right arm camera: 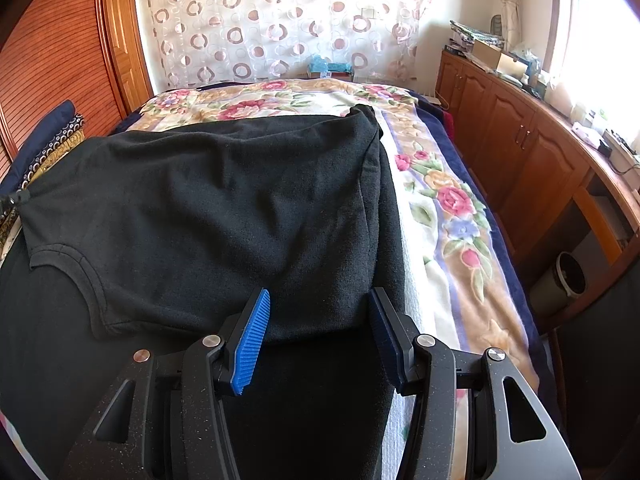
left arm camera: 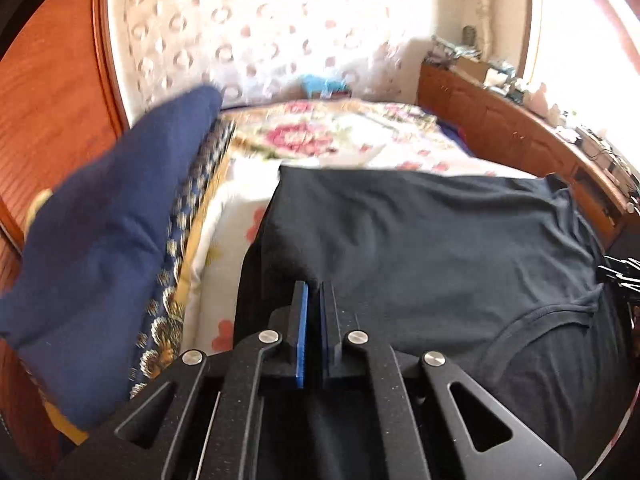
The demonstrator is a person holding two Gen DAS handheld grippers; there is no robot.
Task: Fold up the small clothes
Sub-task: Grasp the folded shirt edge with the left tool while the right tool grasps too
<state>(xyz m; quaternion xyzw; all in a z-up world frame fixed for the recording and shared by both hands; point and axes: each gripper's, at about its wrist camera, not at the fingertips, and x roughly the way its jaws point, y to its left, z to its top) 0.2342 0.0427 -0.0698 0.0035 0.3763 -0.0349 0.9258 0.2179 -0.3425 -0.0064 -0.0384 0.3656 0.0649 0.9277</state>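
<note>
A black T-shirt lies spread across the near part of a bed covered with a floral blanket, its neckline curving along the near-left part of the cloth in the right wrist view. The left gripper has its blue-padded jaws drawn almost together at the shirt's near edge, with dark fabric bunching up to the tips; whether cloth is actually pinched between them I cannot tell. The right gripper hovers over the shirt's near right part with its jaws spread wide and nothing between them, the ribbed blue pads facing inward. To the left of the shirt, a stack of folded textiles rests on the blanket: a navy cloth on top and a blue-and-gold patterned fabric beneath it, just beside the shirt's left edge. Beyond the shirt hangs a sheer curtain with ring motifs. To the right of the shirt, past the blanket's edge, stands a wooden cabinet with clutter on its top, and a round bin sits on the floor before it.
</note>
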